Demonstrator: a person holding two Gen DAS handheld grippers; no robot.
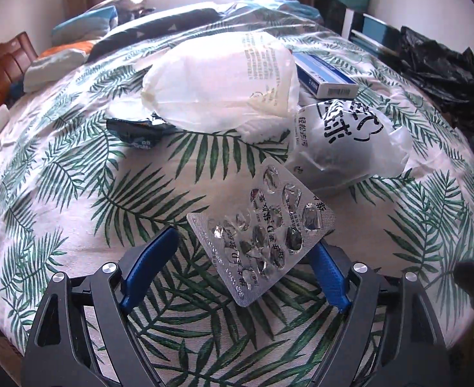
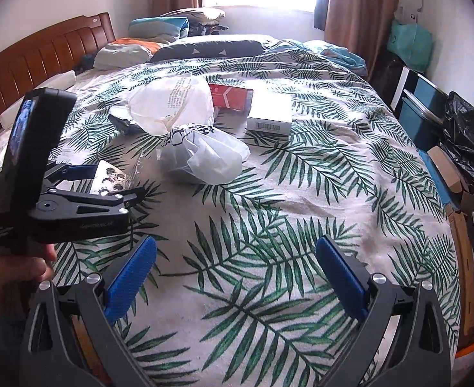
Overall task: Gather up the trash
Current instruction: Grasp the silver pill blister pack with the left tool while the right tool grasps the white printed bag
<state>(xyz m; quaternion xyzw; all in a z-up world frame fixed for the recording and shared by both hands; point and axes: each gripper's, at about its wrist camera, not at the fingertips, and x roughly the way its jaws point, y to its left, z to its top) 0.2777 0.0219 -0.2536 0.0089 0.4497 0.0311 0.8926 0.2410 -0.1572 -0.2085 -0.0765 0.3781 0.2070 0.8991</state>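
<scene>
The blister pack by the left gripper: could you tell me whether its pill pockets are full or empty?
Empty, as far as shows: the blister pack has torn, crumpled foil over its pockets, and no pills are visible.

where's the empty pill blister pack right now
In the left wrist view the blister pack lies on the leaf-print bedspread between the left gripper's open fingers, just in front of the printed plastic bag.

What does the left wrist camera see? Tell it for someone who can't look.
A silver blister pack lies between the open blue fingers of the left gripper, on a leaf-patterned bedspread. Behind it sit white plastic bags and a blue-and-white box.
</scene>
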